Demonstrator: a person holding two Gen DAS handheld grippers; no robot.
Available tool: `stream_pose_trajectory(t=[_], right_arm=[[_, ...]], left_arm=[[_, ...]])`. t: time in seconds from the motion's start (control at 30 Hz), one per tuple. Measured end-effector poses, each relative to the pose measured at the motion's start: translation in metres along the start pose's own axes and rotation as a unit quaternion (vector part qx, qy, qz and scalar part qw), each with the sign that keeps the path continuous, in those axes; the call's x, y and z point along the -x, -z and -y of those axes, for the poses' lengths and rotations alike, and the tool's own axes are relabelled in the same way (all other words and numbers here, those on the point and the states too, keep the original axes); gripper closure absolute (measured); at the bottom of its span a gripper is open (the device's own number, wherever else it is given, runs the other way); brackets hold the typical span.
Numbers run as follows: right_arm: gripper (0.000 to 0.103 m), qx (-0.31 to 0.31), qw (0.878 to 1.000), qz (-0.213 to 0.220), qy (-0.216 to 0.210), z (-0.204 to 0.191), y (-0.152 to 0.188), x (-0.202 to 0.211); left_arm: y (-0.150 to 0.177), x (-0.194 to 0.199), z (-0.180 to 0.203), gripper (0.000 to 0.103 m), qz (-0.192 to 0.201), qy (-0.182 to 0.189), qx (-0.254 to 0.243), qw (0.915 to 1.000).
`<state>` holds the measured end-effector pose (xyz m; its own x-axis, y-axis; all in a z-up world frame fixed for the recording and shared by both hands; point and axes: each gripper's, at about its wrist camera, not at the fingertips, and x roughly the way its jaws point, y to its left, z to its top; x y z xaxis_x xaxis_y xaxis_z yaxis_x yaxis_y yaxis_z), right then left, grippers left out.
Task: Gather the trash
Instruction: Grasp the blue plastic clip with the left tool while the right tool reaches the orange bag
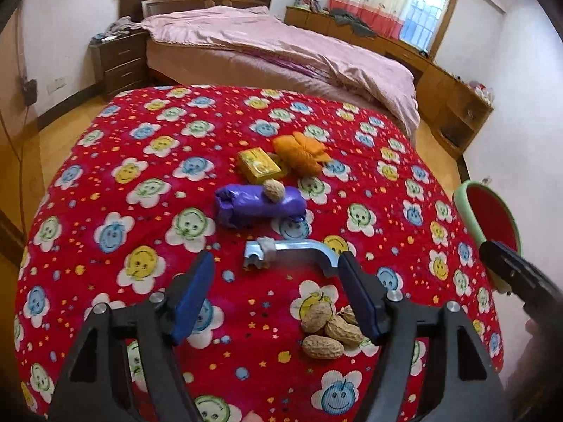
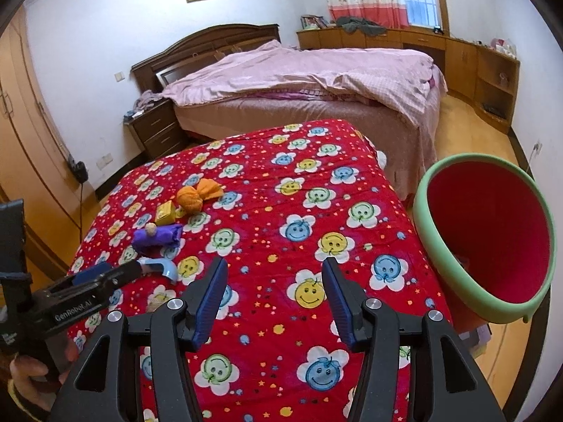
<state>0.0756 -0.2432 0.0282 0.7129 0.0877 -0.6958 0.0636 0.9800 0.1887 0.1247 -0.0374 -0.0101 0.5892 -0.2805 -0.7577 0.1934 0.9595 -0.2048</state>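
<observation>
On the red flower-print blanket (image 1: pixel 140 183) lie a bent metal handle (image 1: pixel 299 246), a purple bag bundle (image 1: pixel 253 207) with a walnut (image 1: pixel 273 189) on it, a yellow box (image 1: pixel 259 166), an orange cloth bundle (image 1: pixel 302 153) and a pile of peanuts (image 1: pixel 327 330). My left gripper (image 1: pixel 277 262) is open just above the blanket, its tips near the handle's ends and the peanuts beside its right finger; nothing is pinched. My right gripper (image 2: pixel 275 269) is open over bare blanket, to the right of the trash. A red bin with a green rim (image 2: pixel 427 218) stands at the blanket's right edge.
A bed with a pink quilt (image 2: pixel 299 81) lies beyond the blanket, a dark nightstand (image 2: pixel 155 130) to its left. Wooden cabinets (image 2: pixel 485 66) line the right wall. A hand (image 2: pixel 28 379) holds the left gripper (image 2: pixel 116 269) at the lower left of the right wrist view.
</observation>
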Motion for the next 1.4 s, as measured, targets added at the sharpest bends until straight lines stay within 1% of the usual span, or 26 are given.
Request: stream_pose_trajectory(t=[0.07,0.3,0.43,0.57,0.63,0.73,0.77,0.9,1.07,1.27,1.4], right_arm=[[0.046,-0.003,1.0,-0.003,0.001,0.002,0.001,-0.002],[0.046,-0.01,1.0,-0.01,0.003,0.009,0.002,-0.009],[0.046,-0.011,1.0,-0.014,0.002,0.012,0.002,-0.012],[0.046,-0.012,1.0,-0.017,0.001,0.015,0.001,-0.015],[0.046,-0.013,1.0,-0.017,-0.001,0.016,0.001,-0.016],[0.046,-0.013,1.0,-0.018,-0.004,0.016,0.0,-0.017],[0.046,-0.013,1.0,-0.018,-0.005,0.015,0.0,-0.017],[0.046,-0.008,1.0,-0.016,-0.008,0.012,-0.001,-0.014],[0.046,0.002,1.0,-0.009,-0.011,0.004,-0.003,-0.006],[0.046,0.008,1.0,-0.005,-0.029,-0.011,-0.007,0.001],[0.046,0.015,0.999,-0.003,-0.044,-0.027,-0.012,0.005]], left_arm=[[0.002,-0.005,0.004,0.025,-0.002,-0.007,-0.01,0.9999],[0.003,-0.028,0.015,0.024,-0.022,-0.019,-0.042,0.9987],[0.0,-0.039,0.017,0.024,-0.027,-0.022,-0.045,0.9984],[-0.001,-0.049,0.019,0.024,-0.034,-0.037,-0.052,0.9974],[-0.001,-0.05,0.021,0.024,-0.032,-0.043,-0.059,0.9968],[-0.001,-0.05,0.02,0.025,-0.03,-0.044,-0.055,0.997],[-0.001,-0.049,0.019,0.026,-0.028,-0.045,-0.051,0.9973],[-0.002,-0.044,0.013,0.026,-0.023,-0.029,-0.035,0.9987],[-0.003,-0.027,0.006,0.026,-0.004,-0.02,-0.024,0.9995],[-0.007,0.001,-0.015,0.026,0.017,-0.023,0.006,0.9996],[-0.011,0.016,-0.03,0.026,0.028,-0.044,0.019,0.9984]])
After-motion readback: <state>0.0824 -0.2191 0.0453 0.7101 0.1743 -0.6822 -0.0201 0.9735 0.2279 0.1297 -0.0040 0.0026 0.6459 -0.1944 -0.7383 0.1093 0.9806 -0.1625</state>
